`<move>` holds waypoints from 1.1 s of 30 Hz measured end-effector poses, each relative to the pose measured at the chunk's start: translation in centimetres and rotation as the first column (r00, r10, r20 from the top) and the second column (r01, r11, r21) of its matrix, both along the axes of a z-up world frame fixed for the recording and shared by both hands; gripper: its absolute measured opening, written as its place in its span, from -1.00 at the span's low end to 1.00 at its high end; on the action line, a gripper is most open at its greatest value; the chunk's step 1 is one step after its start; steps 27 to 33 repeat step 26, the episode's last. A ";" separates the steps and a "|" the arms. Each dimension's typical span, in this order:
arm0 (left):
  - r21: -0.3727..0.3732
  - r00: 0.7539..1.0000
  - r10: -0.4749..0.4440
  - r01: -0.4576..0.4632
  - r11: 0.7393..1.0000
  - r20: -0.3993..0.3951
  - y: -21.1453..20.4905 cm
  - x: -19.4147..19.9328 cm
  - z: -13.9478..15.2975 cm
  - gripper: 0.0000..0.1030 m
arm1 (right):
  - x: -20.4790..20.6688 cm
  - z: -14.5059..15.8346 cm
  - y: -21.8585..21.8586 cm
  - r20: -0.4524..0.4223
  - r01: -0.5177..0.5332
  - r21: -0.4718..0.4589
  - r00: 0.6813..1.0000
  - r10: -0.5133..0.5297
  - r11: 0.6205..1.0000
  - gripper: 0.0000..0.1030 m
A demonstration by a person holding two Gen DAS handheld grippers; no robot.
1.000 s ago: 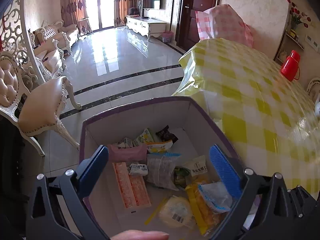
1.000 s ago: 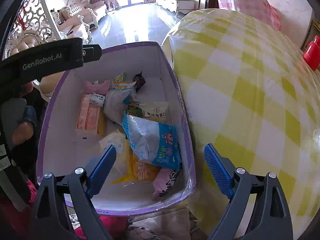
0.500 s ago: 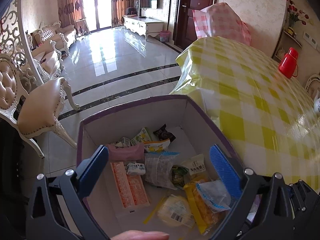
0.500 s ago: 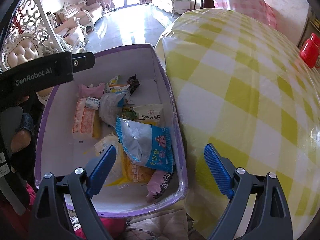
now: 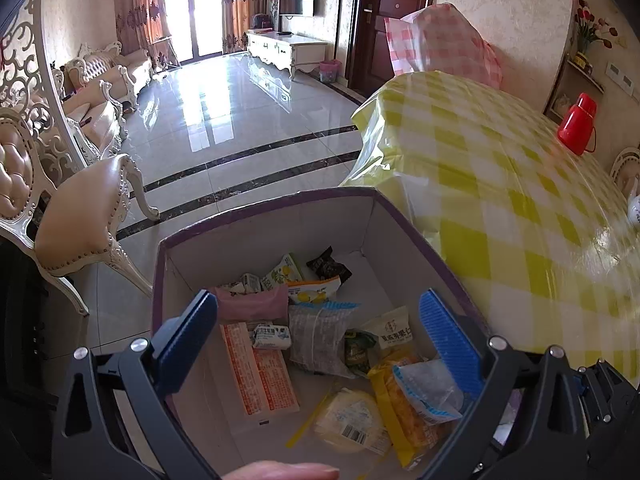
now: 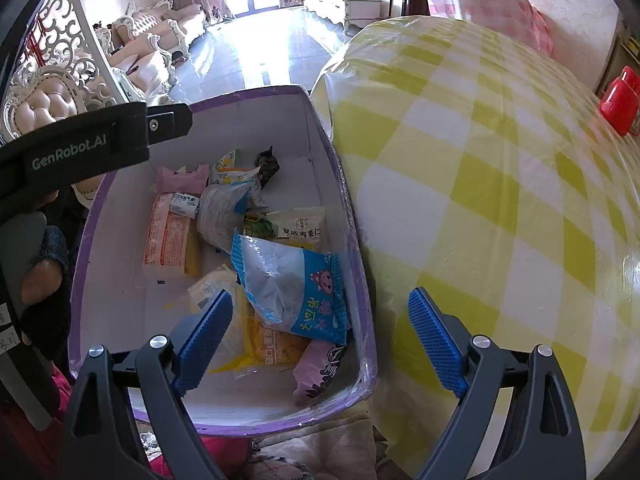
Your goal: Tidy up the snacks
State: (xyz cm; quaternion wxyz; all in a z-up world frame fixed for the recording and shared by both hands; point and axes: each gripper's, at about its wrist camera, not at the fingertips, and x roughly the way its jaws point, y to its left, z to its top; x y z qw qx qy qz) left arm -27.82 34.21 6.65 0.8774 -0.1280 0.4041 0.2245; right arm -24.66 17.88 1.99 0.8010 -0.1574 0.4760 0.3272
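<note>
A white box with a purple rim stands beside the table and holds several snack packets. Among them are an orange flat pack, a clear blue-edged bag, a pink pack and a dark wrapper. My left gripper hangs open over the box with nothing between its fingers. My right gripper is open too, astride the box's right wall. The left tool's black body crosses the right wrist view.
A round table with a yellow-checked cloth presses against the box's right side. A red jug stands on it far off. A cream chair is on the left. A person's finger shows at the bottom edge.
Both grippers have drawn back slightly; the box looks a little lower and farther in both views. The snacks lie as they did, and both grippers stay open.
</note>
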 end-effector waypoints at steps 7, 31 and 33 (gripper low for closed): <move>-0.001 1.000 0.002 -0.002 1.000 -0.003 0.1 -0.1 -0.1 0.97 | 0.0 0.0 0.0 0.003 -0.001 -0.002 1.000 0.001 1.000 0.69; 0.006 1.000 0.018 -0.017 1.000 -0.021 0.7 -0.3 -0.5 0.97 | -0.1 -0.1 0.2 0.007 0.001 0.000 1.000 -0.001 1.000 0.69; 0.006 1.000 0.018 -0.017 1.000 -0.021 0.7 -0.3 -0.5 0.97 | -0.1 -0.1 0.2 0.007 0.001 0.000 1.000 -0.001 1.000 0.69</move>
